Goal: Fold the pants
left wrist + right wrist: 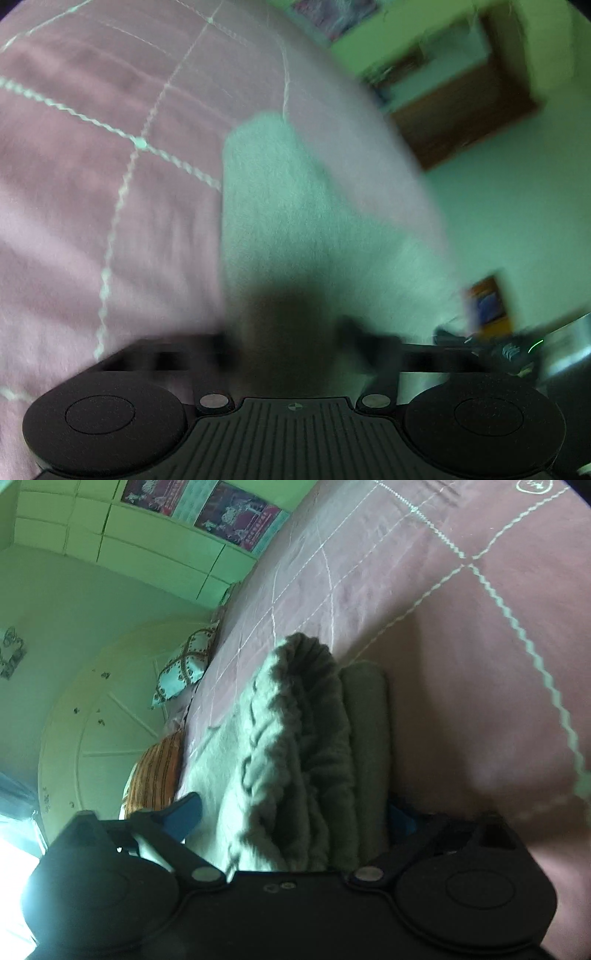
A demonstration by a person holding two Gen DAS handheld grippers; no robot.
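Two grippers: each has the pants between its jaws.
Left gripper [291,343]: blurry; the cloth runs in between the jaws, but I cannot tell if it is pinched.
Right gripper [295,830]: looks clenched on the bunched waist end.
Pants [295,746]: pale green, lying on the pink bedspread [461,701], in the middle of both views.
Long way: the pants run from the bottom of the frame up toward the middle.
Do it well: I think both ends should lift together, kept even, so the edges meet flat.
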